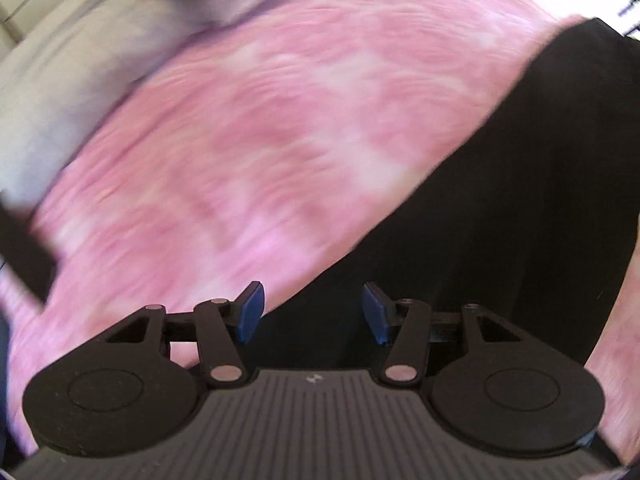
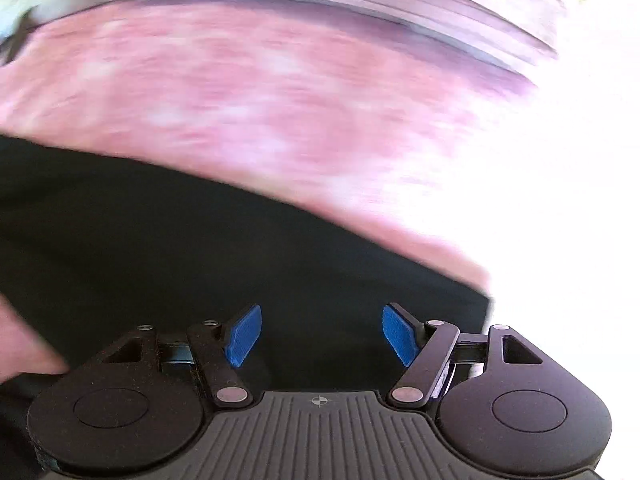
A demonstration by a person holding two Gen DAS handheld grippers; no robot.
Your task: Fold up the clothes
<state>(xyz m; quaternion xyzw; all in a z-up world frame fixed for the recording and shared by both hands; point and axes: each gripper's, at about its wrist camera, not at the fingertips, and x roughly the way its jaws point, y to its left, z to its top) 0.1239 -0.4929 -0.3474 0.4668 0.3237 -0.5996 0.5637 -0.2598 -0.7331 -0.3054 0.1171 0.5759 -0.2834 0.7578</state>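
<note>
Two sets of blue pads, both spread wide w/ nothing between them. We see the left gripper [image 1: 312, 310] at bottom centre of its frame, jaws apart over the edge where a black garment [image 1: 500, 208] meets a pink mottled cover [image 1: 260, 132]. Right gripper [image 2: 322, 336] likewise at bottom centre of its frame, jaws apart, empty, w/ the same black cloth [image 2: 180, 264] right in front of the pads.

Moving outward: the black garment fills the lower right of the left view and the lower left of the right view, lying flat on the pink cover, which takes up the middle and top of both. Its edge looks straight in both views. A grey pillow-ish shape [image 1: 80, 64] sits upper left in the left view. Right side of the right view is blown out white; both frames are blurred.

Progress: we can't judge. A flat dark cloth w/ clean edges fits either a garment spread out for folding or one lying folded. Fold lines and layers aren't readable in the blur.
</note>
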